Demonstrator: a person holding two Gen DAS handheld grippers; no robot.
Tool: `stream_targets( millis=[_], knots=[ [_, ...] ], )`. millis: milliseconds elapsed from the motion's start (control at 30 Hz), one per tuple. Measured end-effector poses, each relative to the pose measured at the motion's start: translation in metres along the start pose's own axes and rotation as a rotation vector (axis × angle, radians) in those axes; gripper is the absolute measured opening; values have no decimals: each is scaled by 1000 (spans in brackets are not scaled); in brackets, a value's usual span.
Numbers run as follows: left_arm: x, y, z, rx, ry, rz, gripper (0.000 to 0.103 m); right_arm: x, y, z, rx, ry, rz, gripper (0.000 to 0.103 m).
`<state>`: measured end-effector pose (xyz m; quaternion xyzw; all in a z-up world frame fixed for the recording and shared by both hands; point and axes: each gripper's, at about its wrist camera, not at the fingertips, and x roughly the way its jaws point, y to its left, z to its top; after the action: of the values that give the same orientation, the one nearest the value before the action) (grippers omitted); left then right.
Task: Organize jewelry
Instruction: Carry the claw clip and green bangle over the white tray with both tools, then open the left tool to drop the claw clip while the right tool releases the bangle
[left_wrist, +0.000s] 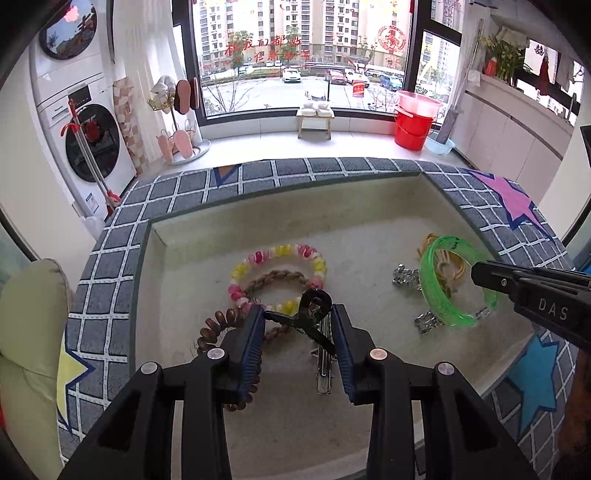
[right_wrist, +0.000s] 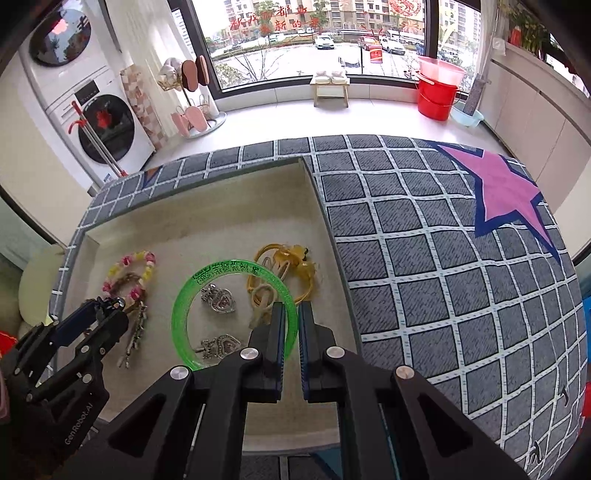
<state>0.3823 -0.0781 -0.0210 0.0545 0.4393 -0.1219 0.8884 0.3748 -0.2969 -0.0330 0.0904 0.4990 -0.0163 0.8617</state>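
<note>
Here one black hair clip (left_wrist: 312, 314) fills the left jaws; right jaws pinch one green bangle (right_wrist: 207, 291).

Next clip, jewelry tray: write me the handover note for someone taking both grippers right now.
Left gripper: fingers set around a black hair clip, partly closed; firm grip cannot be confirmed.
Right gripper: shut on the green bangle, pinching its rim; the bangle looks tilted up off the floor of the beige tray.
In the tray: pink-and-yellow bead bracelet over a braided brown band, brown spiral hair tie, silver bar clip, two silver heart pieces, yellow cord pieces.
Done: everything sits in the tray.
Left: place the bangle and clip; sorting seems unfinished.
</note>
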Motion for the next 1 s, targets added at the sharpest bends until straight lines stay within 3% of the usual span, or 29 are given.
stream_targets(
  millis=[433,467,533,833,867,933,967,1000],
  knots=[
    [8,-4,-5,19,15,19,51,12,-6,-6,21,34,-2,8],
    [8,-4,-5,21,17,19,52,13,-6,-7,21,34,-6,8],
    [10,-4,-5,23,30,20,64,13,-6,-8,20,37,-7,8],
    [0,-8,-7,20,8,26,64,11,-5,-11,24,50,24,9],
    [-2,-8,-7,21,5,28,64,9,-5,-11,25,47,30,11],
    [-8,-8,-7,19,-5,33,64,4,-6,-11,30,37,47,32],
    [-10,-7,-7,17,-10,36,64,0,-6,-11,34,26,56,51],
    [-12,-5,-6,12,-15,38,64,-5,-6,-12,37,4,75,52]
  ],
)
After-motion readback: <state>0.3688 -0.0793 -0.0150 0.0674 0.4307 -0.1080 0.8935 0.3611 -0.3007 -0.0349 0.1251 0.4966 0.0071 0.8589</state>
